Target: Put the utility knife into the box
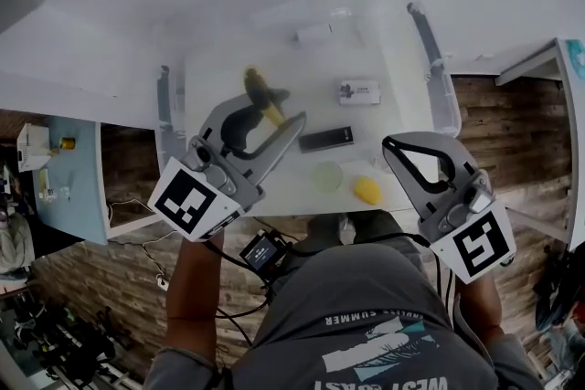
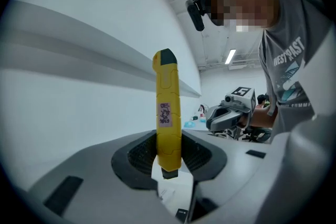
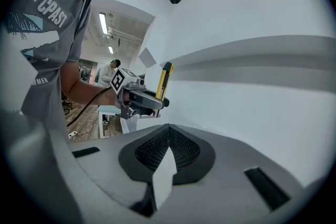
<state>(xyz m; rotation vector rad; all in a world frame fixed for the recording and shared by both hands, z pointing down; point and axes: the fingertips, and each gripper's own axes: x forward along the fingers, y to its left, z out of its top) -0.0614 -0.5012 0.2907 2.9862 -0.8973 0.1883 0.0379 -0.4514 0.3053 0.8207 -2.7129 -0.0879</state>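
White box (image 1: 398, 59) below; left gripper (image 2: 169, 159) jaws clamp the utility knife (image 2: 167, 107), half-hidden from above; right gripper (image 3: 166, 148) jaws closed, empty.

Wood-plank floor (image 1: 512, 119), ceiling strip light (image 2: 230, 56), pale-blue side table (image 1: 78, 178)

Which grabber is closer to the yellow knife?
Left. The left gripper is shut on the utility knife, holding it over the box. The right gripper is off to its right, jaws together on nothing.
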